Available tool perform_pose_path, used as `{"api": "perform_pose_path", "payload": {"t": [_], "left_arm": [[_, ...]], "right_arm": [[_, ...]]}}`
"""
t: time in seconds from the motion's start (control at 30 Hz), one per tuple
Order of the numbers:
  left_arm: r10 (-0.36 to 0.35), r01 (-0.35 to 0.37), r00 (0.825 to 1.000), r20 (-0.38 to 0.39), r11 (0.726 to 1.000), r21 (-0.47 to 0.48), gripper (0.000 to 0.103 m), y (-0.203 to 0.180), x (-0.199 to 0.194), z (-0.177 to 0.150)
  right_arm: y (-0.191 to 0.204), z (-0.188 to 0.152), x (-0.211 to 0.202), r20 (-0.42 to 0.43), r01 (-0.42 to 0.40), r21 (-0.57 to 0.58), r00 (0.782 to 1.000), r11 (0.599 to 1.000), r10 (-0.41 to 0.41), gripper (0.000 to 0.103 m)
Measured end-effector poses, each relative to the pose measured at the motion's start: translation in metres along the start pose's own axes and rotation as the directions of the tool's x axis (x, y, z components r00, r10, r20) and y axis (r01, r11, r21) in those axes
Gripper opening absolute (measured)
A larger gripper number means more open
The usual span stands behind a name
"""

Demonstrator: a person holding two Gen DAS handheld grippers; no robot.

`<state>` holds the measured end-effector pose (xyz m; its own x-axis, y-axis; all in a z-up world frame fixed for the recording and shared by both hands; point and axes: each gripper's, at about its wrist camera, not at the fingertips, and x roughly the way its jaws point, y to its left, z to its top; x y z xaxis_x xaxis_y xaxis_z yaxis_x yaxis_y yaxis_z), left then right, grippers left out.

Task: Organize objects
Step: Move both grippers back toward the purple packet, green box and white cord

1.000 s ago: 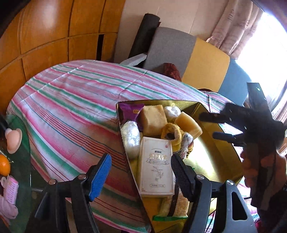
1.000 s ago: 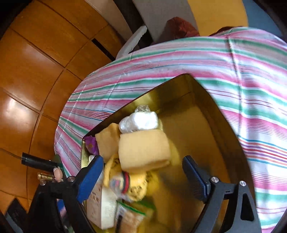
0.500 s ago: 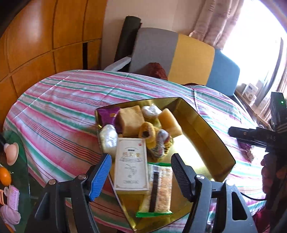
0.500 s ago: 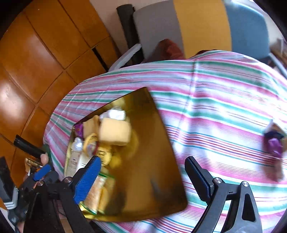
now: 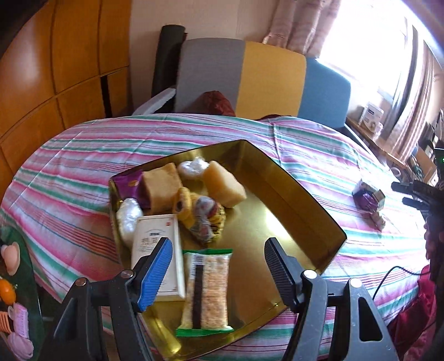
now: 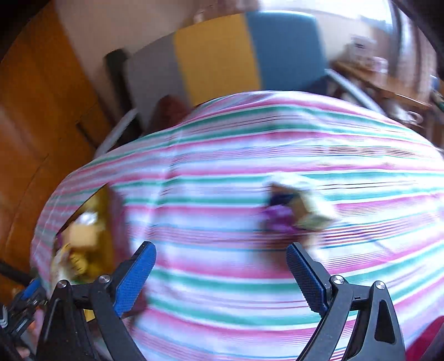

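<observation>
**Both grippers open and empty over a striped table and gold tray**

Left gripper [image 5: 217, 270] hangs above the near end of a gold tray [image 5: 291, 191], its jaws parted with nothing pressed between them; the right gripper [image 6: 220, 273], whose jaws have just been opening, is spread wide over bare cloth and holds nothing either.

A tablecloth [image 5: 83, 155] striped in pink, green and white covers the rounded table. Behind it stands a sofa back [image 5: 266, 80] in grey, yellow and blue panels, with wood-panelled cabinets [image 5: 63, 55] to the left and a pale curtain [image 5: 299, 25] beside a bright window.

Inside the tray, crowded toward its left side, lie a white box [image 5: 156, 250], a green-edged packet of crispy bars [image 5: 206, 288], two yellow sponge-cake blocks [image 5: 163, 186], a purple packet [image 5: 130, 183], a white wrapped roll [image 5: 129, 216] and a pile of small wrapped snacks [image 5: 205, 216]. The tray's right half is bare gold.

Well apart from the tray, on the cloth to its right, sits a small cluster of purple and pale packets [image 5: 370, 198]; in the blurred right wrist view this cluster [image 6: 294, 211] lies just ahead of the right gripper's right-hand finger, not touching it.
</observation>
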<state>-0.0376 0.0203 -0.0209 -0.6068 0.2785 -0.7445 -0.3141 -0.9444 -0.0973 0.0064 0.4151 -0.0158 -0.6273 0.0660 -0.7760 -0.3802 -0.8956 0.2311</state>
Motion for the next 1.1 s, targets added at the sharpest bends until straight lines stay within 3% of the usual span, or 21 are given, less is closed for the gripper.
{"api": "perform_pose_path", "payload": {"t": [0.17,0.3,0.37,0.43,0.8,1.1], "left_arm": [[-0.017,0.017,1.000,-0.002,0.998,0.056,0.069,-0.027,0.003,0.005],[-0.043,0.044,0.999,-0.010,0.994,0.101,0.070,-0.051,0.008,0.010],[-0.057,0.059,0.998,-0.018,0.991,0.123,0.070,-0.063,0.012,0.013],[-0.071,0.075,0.997,-0.030,0.986,0.150,0.070,-0.079,0.017,0.015],[-0.123,0.141,0.989,-0.083,0.952,0.271,0.070,-0.146,0.038,0.016],[-0.211,0.251,0.964,-0.161,0.922,0.295,0.065,-0.188,0.059,0.019]], "right_arm": [[-0.073,0.007,-0.004,0.065,0.168,0.102,0.982,0.980,-0.176,0.099],[-0.129,-0.003,0.002,0.050,0.241,0.265,0.963,0.934,-0.263,0.099],[-0.152,-0.004,0.002,0.034,0.196,0.385,0.974,0.902,-0.226,0.099],[-0.162,-0.006,-0.001,0.045,0.173,0.425,0.976,0.888,-0.212,0.099],[-0.171,-0.015,0.003,0.007,0.116,0.503,0.990,0.856,-0.139,0.099],[-0.178,-0.020,-0.001,0.018,0.097,0.546,0.992,0.832,-0.128,0.099]]}}
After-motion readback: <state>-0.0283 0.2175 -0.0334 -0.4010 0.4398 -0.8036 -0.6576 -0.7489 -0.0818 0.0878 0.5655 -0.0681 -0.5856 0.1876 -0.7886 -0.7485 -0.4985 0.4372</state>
